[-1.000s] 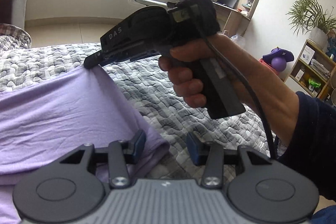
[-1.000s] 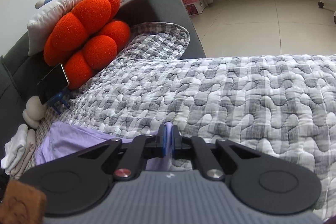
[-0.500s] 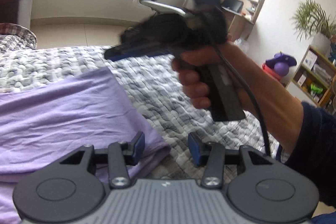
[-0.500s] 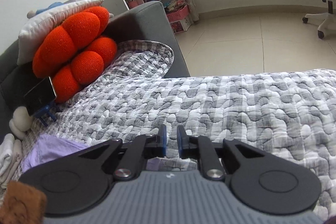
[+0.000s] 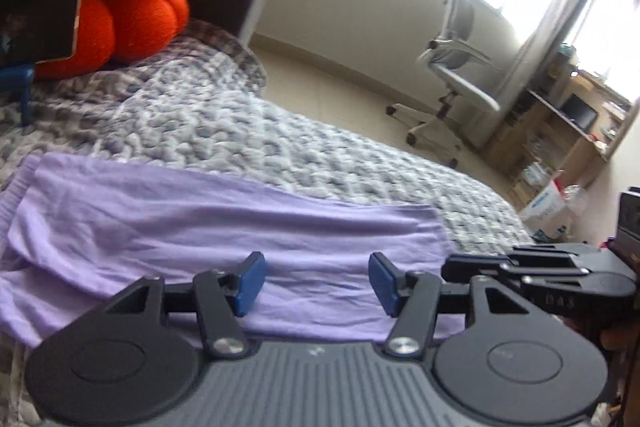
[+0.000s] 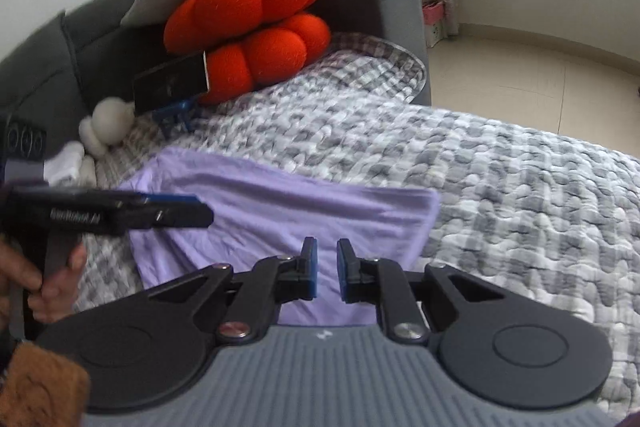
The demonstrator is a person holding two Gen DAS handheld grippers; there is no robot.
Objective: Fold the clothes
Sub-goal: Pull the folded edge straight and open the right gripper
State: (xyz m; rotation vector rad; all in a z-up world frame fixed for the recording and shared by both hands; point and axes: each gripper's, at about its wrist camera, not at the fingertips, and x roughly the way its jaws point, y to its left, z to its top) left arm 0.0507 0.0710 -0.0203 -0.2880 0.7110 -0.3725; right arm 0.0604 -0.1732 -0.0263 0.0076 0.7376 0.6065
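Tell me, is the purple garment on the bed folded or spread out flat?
Folded. The purple garment lies doubled on the grey quilt, one layer's edge crossing the layer beneath it. Neither gripper holds it.

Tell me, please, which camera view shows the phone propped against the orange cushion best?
The right wrist view: the phone sits whole in frame, leaning on the orange cushion above a small blue stand. The left wrist view shows the phone too, but cut off at the picture's left edge.
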